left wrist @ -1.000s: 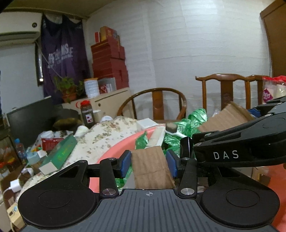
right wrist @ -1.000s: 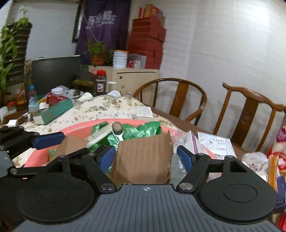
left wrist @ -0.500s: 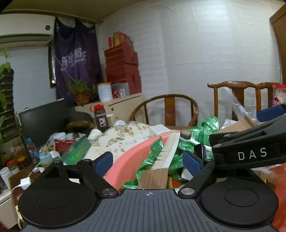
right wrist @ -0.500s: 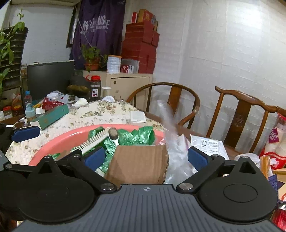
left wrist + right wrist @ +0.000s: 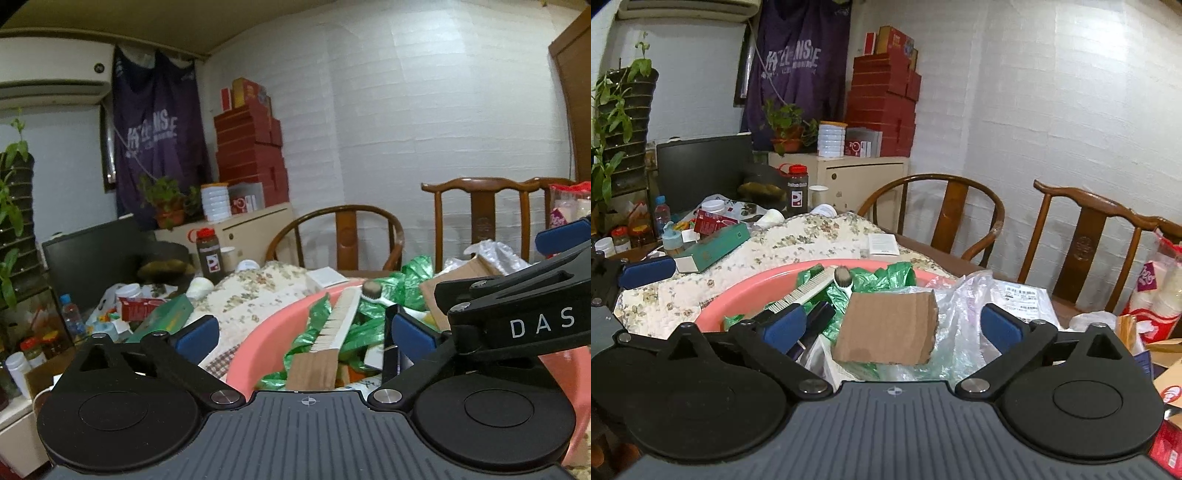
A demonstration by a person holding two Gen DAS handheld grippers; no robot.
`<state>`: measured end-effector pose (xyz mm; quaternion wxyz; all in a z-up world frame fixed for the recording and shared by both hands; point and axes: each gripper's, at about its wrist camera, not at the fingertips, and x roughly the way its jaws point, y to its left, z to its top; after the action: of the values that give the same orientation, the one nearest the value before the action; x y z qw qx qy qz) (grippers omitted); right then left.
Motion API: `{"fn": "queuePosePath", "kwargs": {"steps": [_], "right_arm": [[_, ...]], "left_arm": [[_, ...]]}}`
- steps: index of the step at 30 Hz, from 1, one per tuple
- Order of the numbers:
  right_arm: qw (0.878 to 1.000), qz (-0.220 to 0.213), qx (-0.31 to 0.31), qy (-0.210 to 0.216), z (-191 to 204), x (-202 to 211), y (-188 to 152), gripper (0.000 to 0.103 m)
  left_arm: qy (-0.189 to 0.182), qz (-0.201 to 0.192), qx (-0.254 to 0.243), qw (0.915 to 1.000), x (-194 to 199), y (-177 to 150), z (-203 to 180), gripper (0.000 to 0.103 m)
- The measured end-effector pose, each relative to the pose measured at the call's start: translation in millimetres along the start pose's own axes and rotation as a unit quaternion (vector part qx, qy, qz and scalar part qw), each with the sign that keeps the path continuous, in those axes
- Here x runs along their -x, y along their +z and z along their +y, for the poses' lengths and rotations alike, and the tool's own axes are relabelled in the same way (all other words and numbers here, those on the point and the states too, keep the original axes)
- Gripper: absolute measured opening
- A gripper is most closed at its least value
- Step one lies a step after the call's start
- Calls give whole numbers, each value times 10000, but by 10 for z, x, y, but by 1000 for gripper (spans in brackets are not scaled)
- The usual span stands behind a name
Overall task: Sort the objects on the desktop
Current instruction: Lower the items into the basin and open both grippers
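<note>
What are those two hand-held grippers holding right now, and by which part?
Nothing. The left hand-held gripper and the right hand-held gripper are both open; the cardboard pieces lie loose in the pink basin.

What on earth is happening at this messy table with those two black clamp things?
A person is sorting clutter into a pink basin with two handheld grippers. Both the left gripper and the right gripper have their jaws open and hold nothing. A cardboard piece lies on the pile in front of the right one, beside green plastic bags and a white brush.
</note>
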<state>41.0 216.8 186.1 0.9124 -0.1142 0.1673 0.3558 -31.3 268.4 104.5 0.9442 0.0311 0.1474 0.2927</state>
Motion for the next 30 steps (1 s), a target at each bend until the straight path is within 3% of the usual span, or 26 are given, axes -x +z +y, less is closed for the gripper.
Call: {"fn": "queuePosePath", "kwargs": {"steps": [14, 30], "right_arm": [[9985, -407, 177, -319, 0, 343, 39, 103], [9934, -829, -263, -752, -114, 815, -502, 103]], "left_arm": [[56, 77, 170, 9998, 183, 8, 0, 103], [96, 259, 322, 9991, 507, -166, -55, 103]]}}
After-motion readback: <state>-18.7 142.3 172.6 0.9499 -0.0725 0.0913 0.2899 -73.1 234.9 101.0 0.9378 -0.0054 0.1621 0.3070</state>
